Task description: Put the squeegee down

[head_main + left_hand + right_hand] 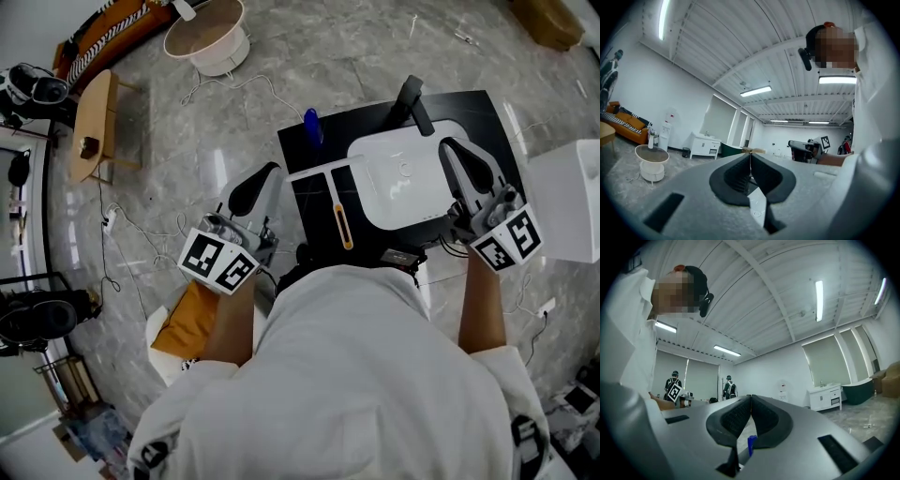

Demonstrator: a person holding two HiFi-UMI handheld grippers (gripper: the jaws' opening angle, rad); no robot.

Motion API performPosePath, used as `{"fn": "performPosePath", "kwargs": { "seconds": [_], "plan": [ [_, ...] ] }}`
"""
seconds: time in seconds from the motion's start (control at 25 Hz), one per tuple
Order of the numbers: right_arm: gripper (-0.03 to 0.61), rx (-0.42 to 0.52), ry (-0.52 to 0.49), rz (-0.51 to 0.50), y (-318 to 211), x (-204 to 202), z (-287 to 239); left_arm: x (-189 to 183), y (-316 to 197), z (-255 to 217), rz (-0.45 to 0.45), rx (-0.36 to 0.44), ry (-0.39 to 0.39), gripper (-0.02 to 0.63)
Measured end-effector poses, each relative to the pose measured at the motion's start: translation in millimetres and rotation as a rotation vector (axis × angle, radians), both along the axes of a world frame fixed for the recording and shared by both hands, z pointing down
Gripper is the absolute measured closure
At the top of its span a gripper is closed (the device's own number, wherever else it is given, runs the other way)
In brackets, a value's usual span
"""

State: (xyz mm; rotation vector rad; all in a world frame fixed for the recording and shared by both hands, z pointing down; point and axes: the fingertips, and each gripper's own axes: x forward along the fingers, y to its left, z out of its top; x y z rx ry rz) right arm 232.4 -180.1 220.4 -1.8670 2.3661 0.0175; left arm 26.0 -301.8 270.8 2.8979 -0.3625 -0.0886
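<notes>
Neither tool is carrying anything. The left tool (270,172) is held out to the near left of the black worktop (487,103), over the floor. In the left gripper view its 2 jaws are clenched pad against pad, with nothing between them (750,155). The right tool (451,146) hangs above the right edge of the white basin (403,202) that sits on the worktop. Its jaws are pressed together and empty as well (751,397). Past them, lower down, only a small blue item (751,444) shows, and it is not gripped. In the head view the same blue item (312,127) stands at the worktop's far left corner.

The squeegee (411,99) is most likely the black-handled piece lying at the far edge of the basin, well apart from both tools. Its blade is not clear enough for me to be certain.

If that reading is right, the squeegee is already set down, and this moment falls at the end of the task or outside it. No release is left to make, since both tools are clenched on air. The next move needs little more than keeping both tools clear of the worktop, so that neither knocks the basin or the handle at its far rim.
</notes>
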Motion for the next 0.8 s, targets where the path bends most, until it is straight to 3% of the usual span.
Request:
{"fn": "performPosePath", "kwargs": {
  "seconds": [0.56,0.8],
  "plan": [
    [0.563,-0.038,0.054,0.073,11.8,21.3,11.4,1.8,16.7,-15.4,-0.085,0.099,-0.031,0.595],
    [0.563,-0.109,0.071,0.212,19.0,47.8,21.1,-2.1,12.1,-5.2,-0.242,0.171,-0.149,0.597]
  ]
}}
